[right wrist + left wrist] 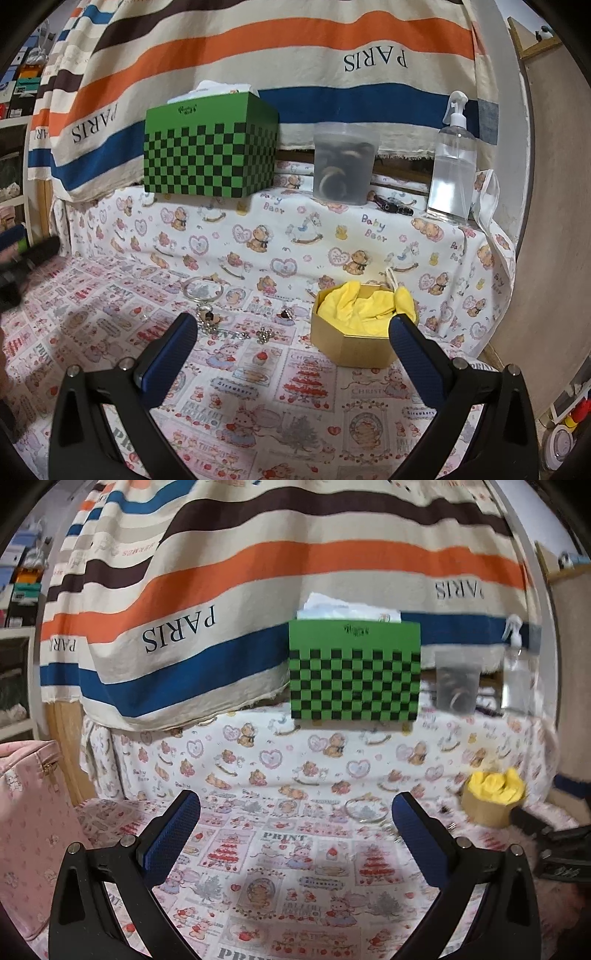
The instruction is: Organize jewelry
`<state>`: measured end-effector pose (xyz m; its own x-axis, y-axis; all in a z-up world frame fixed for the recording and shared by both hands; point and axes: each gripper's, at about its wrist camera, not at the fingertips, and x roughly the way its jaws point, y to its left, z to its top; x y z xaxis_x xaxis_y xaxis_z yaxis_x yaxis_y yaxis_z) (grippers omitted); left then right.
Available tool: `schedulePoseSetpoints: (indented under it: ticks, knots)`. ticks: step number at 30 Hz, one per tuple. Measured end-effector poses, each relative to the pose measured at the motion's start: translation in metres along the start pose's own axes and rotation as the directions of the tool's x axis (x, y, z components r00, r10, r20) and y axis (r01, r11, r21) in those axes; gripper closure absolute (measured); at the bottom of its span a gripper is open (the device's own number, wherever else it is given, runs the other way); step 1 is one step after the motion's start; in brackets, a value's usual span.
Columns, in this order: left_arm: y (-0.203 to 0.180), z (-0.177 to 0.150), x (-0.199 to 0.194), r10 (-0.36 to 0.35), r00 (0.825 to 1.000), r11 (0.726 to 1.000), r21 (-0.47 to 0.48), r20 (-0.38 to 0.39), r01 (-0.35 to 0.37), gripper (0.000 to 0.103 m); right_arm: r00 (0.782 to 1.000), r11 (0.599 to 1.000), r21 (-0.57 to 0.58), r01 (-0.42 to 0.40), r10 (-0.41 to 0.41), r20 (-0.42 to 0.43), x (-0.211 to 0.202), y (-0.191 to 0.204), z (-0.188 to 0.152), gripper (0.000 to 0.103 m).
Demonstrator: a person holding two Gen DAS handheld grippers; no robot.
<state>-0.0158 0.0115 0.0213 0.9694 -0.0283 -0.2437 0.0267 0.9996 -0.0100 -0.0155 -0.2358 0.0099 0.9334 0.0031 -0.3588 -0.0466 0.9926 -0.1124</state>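
Observation:
A gold octagonal box [351, 343] lined with yellow cloth [362, 306] sits on the patterned cloth; it also shows in the left wrist view as the gold box [487, 808]. A clear bangle [203, 288] lies left of it, seen too as the bangle [366, 809]. Near the bangle lie a bear charm on a bead chain [208, 316], a small metal cluster [263, 334] and a dark pendant [285, 315]. My right gripper [293, 334] is open just in front of these, nothing between its fingers. My left gripper [295, 812] is open and holds nothing.
On a raised ledge at the back stand a green checked tissue box [210, 155], a frosted tub with rings inside [343, 166] and a clear spray bottle [452, 162]. A striped cloth hangs behind. A pink bag [33, 830] lies at the left.

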Motion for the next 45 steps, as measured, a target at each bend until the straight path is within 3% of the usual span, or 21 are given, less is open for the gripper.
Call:
schedulePoseSetpoints:
  ticks: [4, 9, 12, 16, 19, 22, 24, 27, 30, 32, 34, 35, 37, 43, 45]
  knots:
    - [0.002, 0.010, -0.008, -0.018, 1.000, 1.000, 0.016, 0.013, 0.018, 0.000, 1.000, 1.000, 0.007, -0.005, 0.005, 0.004, -0.001, -0.002, -0.001, 0.000]
    - [-0.007, 0.024, 0.003, -0.040, 0.992, 0.996, 0.069, -0.117, 0.048, 0.000, 0.998, 0.999, -0.025, 0.036, -0.035, 0.053, -0.005, 0.000, 0.000, 0.000]
    - [-0.009, 0.034, 0.013, -0.069, 0.981, 0.994, 0.068, -0.181, 0.082, 0.000, 0.982, 0.995, -0.021, 0.099, -0.094, 0.162, -0.022, 0.001, 0.007, 0.000]
    - [-0.009, 0.052, 0.029, -0.084, 0.970, 0.996, 0.020, -0.228, 0.091, 0.000, 0.979, 0.997, -0.022, 0.069, -0.063, 0.193, -0.037, -0.001, 0.029, 0.000]
    - [-0.015, 0.063, 0.044, -0.056, 0.968, 0.997, 0.037, -0.244, 0.067, 0.000, 0.985, 0.999, 0.030, 0.037, -0.041, 0.167, -0.037, -0.008, 0.046, 0.000]
    - [-0.020, 0.059, 0.070, -0.061, 0.929, 0.997, 0.021, -0.365, 0.074, 0.000, 0.996, 0.996, 0.087, -0.004, -0.004, 0.092, -0.023, -0.017, 0.059, 0.000]
    - [-0.027, 0.048, 0.085, -0.086, 0.901, 0.994, 0.021, -0.425, 0.105, 0.007, 0.999, 0.994, 0.106, -0.020, 0.015, 0.043, -0.009, -0.020, 0.062, 0.000]
    - [-0.038, 0.026, 0.107, -0.065, 0.863, 0.991, 0.066, -0.501, 0.113, 0.023, 0.997, 0.988, 0.143, -0.063, 0.068, -0.031, 0.014, -0.023, 0.056, 0.000]
    - [-0.044, 0.003, 0.129, -0.048, 0.806, 0.990, 0.082, -0.590, 0.119, 0.040, 0.989, 0.978, 0.189, -0.085, 0.105, -0.101, 0.037, -0.026, 0.041, 0.000]
    - [-0.046, -0.011, 0.143, -0.036, 0.752, 0.991, 0.071, -0.658, 0.110, 0.057, 0.980, 0.978, 0.187, -0.097, 0.127, -0.154, 0.048, -0.024, 0.031, 0.000]
    - [-0.046, -0.018, 0.153, -0.050, 0.708, 0.993, 0.041, -0.705, 0.111, 0.062, 0.974, 0.976, 0.194, -0.099, 0.135, -0.181, 0.054, -0.026, 0.023, 0.000]
    - [-0.047, -0.019, 0.156, -0.044, 0.702, 0.994, 0.042, -0.711, 0.104, 0.064, 0.972, 0.975, 0.202, -0.092, 0.132, -0.195, 0.057, -0.029, 0.020, 0.000]
    - [-0.047, -0.020, 0.159, -0.043, 0.714, 0.995, 0.032, -0.699, 0.090, 0.070, 0.971, 0.975, 0.208, -0.077, 0.121, -0.206, 0.059, -0.034, 0.016, 0.000]
    - [-0.049, -0.028, 0.168, -0.074, 0.703, 0.992, 0.019, -0.708, 0.123, 0.090, 0.974, 0.976, 0.213, -0.040, 0.086, -0.211, 0.060, -0.045, 0.015, 0.000]
    - [-0.048, -0.029, 0.168, -0.086, 0.705, 0.992, 0.005, -0.704, 0.126, 0.090, 0.973, 0.977, 0.210, -0.039, 0.085, -0.214, 0.061, -0.045, 0.015, 0.000]
